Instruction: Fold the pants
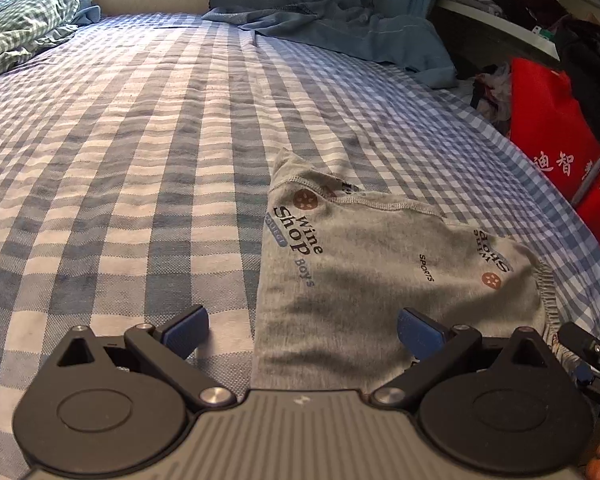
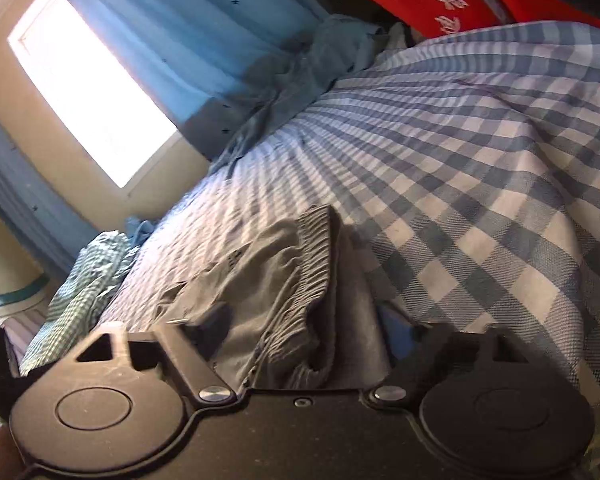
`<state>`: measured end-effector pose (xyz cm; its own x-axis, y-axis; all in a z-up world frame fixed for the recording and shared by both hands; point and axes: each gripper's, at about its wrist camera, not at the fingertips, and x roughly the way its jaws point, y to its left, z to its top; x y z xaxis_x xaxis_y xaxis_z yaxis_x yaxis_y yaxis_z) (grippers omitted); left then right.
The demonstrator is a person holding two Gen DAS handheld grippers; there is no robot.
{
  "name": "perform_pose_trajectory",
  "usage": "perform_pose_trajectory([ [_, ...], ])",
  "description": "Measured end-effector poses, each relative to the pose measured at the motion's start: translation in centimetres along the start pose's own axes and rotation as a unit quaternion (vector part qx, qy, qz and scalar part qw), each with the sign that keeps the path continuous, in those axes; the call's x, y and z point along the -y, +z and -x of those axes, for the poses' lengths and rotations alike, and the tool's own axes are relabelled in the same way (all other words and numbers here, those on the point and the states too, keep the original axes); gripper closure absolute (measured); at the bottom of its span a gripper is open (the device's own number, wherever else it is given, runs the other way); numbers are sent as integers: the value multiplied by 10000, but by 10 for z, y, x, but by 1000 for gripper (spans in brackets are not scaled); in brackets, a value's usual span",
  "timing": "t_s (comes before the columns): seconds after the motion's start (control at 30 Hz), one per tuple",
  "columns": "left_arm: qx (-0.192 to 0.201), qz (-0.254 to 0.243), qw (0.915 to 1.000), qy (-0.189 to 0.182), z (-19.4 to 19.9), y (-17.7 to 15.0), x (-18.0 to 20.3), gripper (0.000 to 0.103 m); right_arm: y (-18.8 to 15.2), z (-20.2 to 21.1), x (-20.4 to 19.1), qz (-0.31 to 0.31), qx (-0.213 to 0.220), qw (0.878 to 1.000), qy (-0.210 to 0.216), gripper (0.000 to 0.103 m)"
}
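Checked blue-and-white bedsheet (image 1: pixel 140 160) carries the grey printed cotton pants (image 1: pixel 380 264) flat for folding. My right hand-held gripper (image 2: pixel 300 320) pinches their gathered waistband to lift it over; my left hand-held gripper (image 1: pixel 304 328) hovers spread wide, empty, over the fabric's near edge.

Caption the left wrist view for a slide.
Open left gripper poised over the grey printed cotton pants, lying partly folded on the blue-and-white checked bedsheet.

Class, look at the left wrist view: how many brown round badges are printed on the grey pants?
2 clearly: one badge near the far seam above "Wine Shop", one badge near the elastic waistband on the right. A third seems partly tucked under the seam; folds may hide more.
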<state>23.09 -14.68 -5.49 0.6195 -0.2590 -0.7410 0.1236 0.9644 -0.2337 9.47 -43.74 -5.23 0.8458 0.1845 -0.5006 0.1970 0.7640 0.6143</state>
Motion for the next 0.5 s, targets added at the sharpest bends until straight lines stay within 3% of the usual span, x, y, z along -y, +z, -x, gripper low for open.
perform_pose_trajectory([
  [0.07,-24,-102,9999,19,1,-2,3,1,0,-1,6,-157,9,9998,-148,58],
  [0.37,-31,-40,10000,-71,10,-3,-4,10,2,0,13,-280,-65,9996,-8,59],
  [0.5,1,175,9995,-281,13,0,-15,27,3,-2,10,-245,-84,9997,-32,59],
])
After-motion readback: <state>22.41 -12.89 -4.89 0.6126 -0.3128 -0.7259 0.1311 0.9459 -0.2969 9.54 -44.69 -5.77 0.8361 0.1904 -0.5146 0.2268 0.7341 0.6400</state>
